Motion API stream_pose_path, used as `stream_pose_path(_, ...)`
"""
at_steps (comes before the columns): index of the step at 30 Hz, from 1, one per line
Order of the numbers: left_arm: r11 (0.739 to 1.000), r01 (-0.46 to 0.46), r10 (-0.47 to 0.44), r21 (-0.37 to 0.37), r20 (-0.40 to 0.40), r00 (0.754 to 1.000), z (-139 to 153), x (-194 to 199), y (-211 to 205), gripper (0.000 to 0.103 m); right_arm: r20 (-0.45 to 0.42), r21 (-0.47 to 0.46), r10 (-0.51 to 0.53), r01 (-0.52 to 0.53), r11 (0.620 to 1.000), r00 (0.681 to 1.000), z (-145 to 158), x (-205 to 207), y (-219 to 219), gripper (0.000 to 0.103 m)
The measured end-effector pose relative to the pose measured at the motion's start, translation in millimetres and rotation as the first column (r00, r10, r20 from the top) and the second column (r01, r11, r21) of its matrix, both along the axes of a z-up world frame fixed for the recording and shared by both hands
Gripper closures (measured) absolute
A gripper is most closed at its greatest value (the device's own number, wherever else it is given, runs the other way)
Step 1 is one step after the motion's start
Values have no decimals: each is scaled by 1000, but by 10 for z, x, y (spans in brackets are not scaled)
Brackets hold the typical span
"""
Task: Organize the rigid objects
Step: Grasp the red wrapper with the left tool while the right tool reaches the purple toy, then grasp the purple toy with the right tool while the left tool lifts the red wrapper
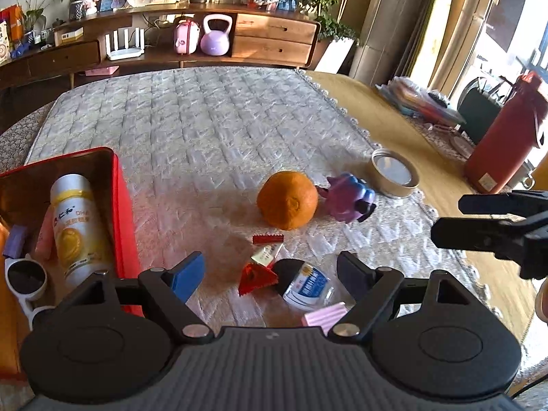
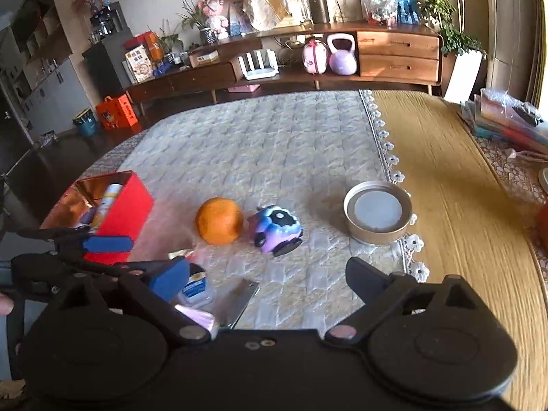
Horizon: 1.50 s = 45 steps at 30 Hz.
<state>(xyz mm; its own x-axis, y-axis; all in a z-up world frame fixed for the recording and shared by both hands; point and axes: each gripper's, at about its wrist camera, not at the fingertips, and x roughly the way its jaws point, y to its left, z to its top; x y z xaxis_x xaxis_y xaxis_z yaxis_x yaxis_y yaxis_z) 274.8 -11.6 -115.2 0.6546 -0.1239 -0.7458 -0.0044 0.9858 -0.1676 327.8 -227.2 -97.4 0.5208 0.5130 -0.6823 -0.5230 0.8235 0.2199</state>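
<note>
Both jaws gape empty; only the left wrist view shows sunglasses (image 1: 25,279) beside the red box (image 1: 118,205).

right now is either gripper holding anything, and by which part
Nothing is held. The left gripper and right gripper are both open, with nothing between their fingers.

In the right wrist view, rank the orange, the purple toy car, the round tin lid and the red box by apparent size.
1. red box
2. round tin lid
3. purple toy car and orange: they look about alike, so I won't rank them.
</note>
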Motion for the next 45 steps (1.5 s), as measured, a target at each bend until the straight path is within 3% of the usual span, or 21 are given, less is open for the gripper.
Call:
stream_pose_path(4,1000,3,-3,19,-3,1000,-85,84,-25,19,-17,-4,-5,5,1000,1000,-95,138,78,9)
stream_pose_path(11,999,-3,4,32,-26,1000,-217,209,-10,37,-32,-25,-2,2,1000,999,-253,317,254,15)
stream_pose_path(18,999,3,-1,32,-35,999,-313,275,1,46,-40,-48,-6,4,999,999,-396,436,377,20)
stream_pose_path(21,1000,4,-4,19,-30,1000,-324,276,18,53,-47,-51,-8,6,999,999,-438,476,421,21)
stream_pose_path(23,1000,15,-14,10,-26,1000,-325,272,21,64,-43,-62,-7,4,998,999,-464,487,453,23)
stream_pose_path(29,1000,11,-12,-23,-40,999,-341,270,63,77,-40,-62,-19,17,998,999,-502,531,489,28)
stream_pose_path(31,1000,10,-11,-28,-39,999,-345,268,75,79,-35,-68,-25,22,997,999,-510,531,503,32)
stream_pose_path(33,999,8,-9,-38,-37,999,-347,267,96,81,-28,-75,-29,27,997,999,-511,521,513,50)
stream_pose_path(45,999,6,-7,-36,-25,1000,-254,179,80,84,52,-106,-34,39,994,998,-361,255,439,50)
